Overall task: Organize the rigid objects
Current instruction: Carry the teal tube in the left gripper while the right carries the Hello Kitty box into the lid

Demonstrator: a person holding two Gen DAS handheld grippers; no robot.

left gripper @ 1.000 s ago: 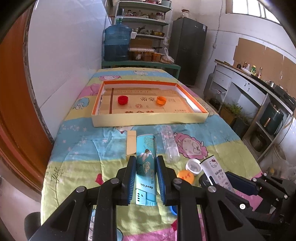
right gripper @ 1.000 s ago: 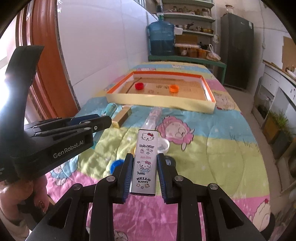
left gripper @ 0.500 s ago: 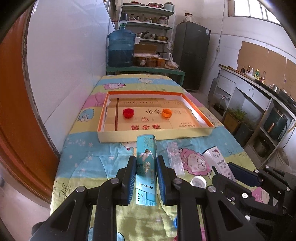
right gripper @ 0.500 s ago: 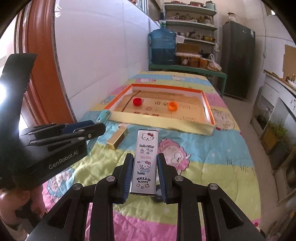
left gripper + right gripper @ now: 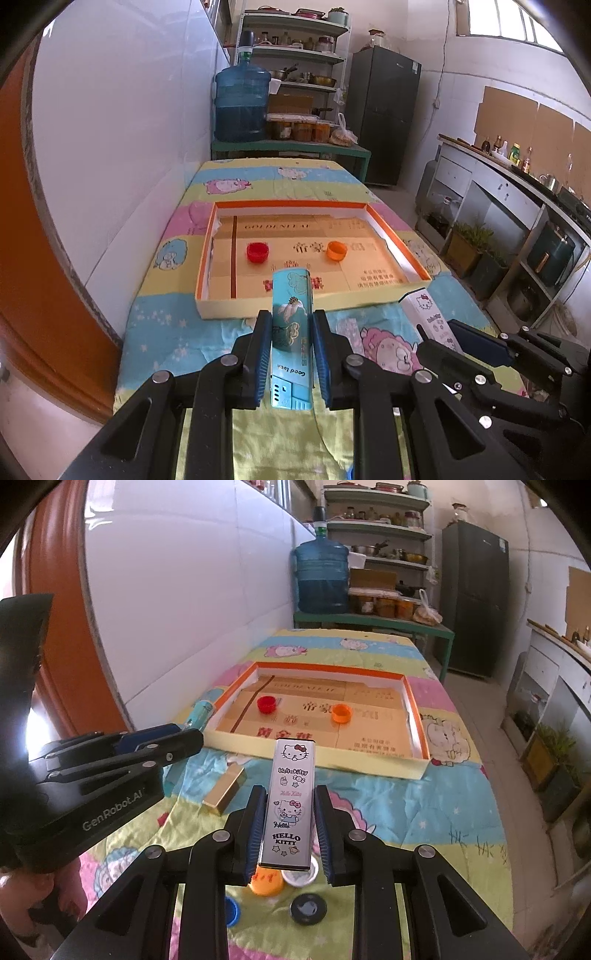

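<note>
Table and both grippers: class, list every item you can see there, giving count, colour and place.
Box tray: one, orange-rimmed, mid-table.
Caps in tray: two, red cap left, orange cap right.
Gold box: one, on cloth before tray.
Loose caps: four near right gripper, orange, white, blue, black.
Teal lighter: one, clamped in left gripper.
Hello Kitty lighter: one, white, clamped in right gripper.

Glossy lighters (image 5: 291, 334) – cardboard tray (image 5: 384, 300) – cloth sheet (image 5: 461, 808)

right hand-held gripper (image 5: 290, 827) clamps Hello Kitty tin (image 5: 290, 805) | tray (image 5: 369, 760) ahead | gold box (image 5: 224, 789) left
</note>
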